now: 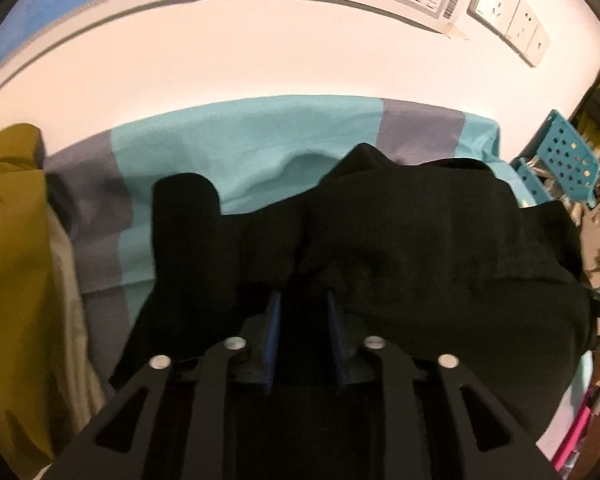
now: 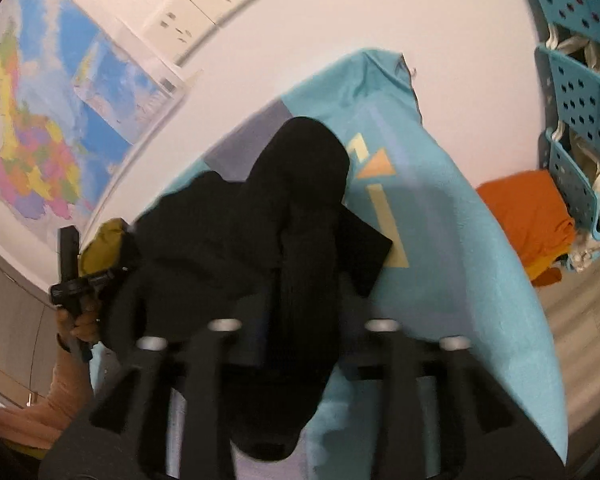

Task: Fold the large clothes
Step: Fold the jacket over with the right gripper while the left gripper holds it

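Observation:
A large black knit garment (image 1: 420,240) lies bunched on a bed with a turquoise and grey cover (image 1: 240,148). My left gripper (image 1: 302,300) is shut on the garment's near edge, with cloth between its blue pads (image 1: 274,320). In the right wrist view the black garment (image 2: 300,208) hangs lifted, and a ribbed part drapes down over my right gripper (image 2: 304,312), which is shut on it. The left gripper (image 2: 72,280) and the hand holding it show at the left of that view.
An olive-yellow garment (image 1: 12,260) lies at the bed's left end. Blue perforated crates (image 1: 564,160) stand to the right, with an orange cloth (image 2: 528,216) on the floor. A white wall with maps (image 2: 40,120) and sockets (image 1: 512,12) runs behind the bed.

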`<state>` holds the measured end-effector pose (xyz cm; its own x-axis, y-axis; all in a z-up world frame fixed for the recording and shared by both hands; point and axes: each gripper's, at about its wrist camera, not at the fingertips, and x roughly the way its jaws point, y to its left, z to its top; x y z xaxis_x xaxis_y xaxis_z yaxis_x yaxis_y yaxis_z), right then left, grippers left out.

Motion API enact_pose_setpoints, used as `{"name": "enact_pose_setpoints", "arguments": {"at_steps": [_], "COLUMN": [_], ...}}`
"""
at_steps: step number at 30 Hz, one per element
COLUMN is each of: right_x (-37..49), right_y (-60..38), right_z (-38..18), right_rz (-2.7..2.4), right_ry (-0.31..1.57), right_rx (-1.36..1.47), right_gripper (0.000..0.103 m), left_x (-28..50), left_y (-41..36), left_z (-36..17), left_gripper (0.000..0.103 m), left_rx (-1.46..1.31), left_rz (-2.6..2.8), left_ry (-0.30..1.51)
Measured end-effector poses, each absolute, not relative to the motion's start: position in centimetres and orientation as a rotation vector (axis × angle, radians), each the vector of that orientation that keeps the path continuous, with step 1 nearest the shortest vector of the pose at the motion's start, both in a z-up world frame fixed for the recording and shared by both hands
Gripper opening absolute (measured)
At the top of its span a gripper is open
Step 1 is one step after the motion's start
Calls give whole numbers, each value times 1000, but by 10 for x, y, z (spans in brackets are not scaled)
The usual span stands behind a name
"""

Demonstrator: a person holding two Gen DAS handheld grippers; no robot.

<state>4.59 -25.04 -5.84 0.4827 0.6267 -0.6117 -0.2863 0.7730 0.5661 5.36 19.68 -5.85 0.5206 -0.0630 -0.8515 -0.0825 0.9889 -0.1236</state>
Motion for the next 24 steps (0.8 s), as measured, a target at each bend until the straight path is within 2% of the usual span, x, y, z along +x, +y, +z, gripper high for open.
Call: {"name": "enact_pose_setpoints", "arguments": {"at_steps": [2,4,6,7,9,11,12,13,16,18,20,23,24], "right_x": [30,19,9,6,2,1,0,-1,-7,2,12,15,14], "right_y": [-256,-257,-259,-258,-257,-256,-255,-257,-274,-282,-273,-268,-270], "right_z": [-52,-52,-59,-64,-71,-71,-68,-61,-36,-45,-68,-71,-63], "right_rz": [620,631,652,649,668,682,674,668,618,559,508,441,442], "right_ry": [873,867,878,883,884,866,849,825,712,759,876,911,877], "right_rx": [447,427,426,417,432,438,430,425,426,447,380,353,368], "right_gripper": [61,61,59,56,31,18,11,9,5,5,7,33,35], "left_x": [49,39,21,7,-11,-30,-35,-39,-35,-29,-24,-26,-30], "left_y": [195,192,186,181,171,152,141,127,110,119,139,159,161], "left_z": [-54,-46,-32,-24,-14,-12,-16,-26,-52,-63,-66,-65,-63], "left_gripper": [31,31,38,47,52,61,61,61,31,21,1,1,1], "left_rx": [-137,-121,-109,-104,-77,-23,10,52,133,90,16,-49,-44], "left_rz": [13,13,-49,-89,-150,-249,-276,-295,-241,-219,-184,-176,-180], "left_ry": [1009,978,918,882,834,809,820,851,932,962,974,973,966]}}
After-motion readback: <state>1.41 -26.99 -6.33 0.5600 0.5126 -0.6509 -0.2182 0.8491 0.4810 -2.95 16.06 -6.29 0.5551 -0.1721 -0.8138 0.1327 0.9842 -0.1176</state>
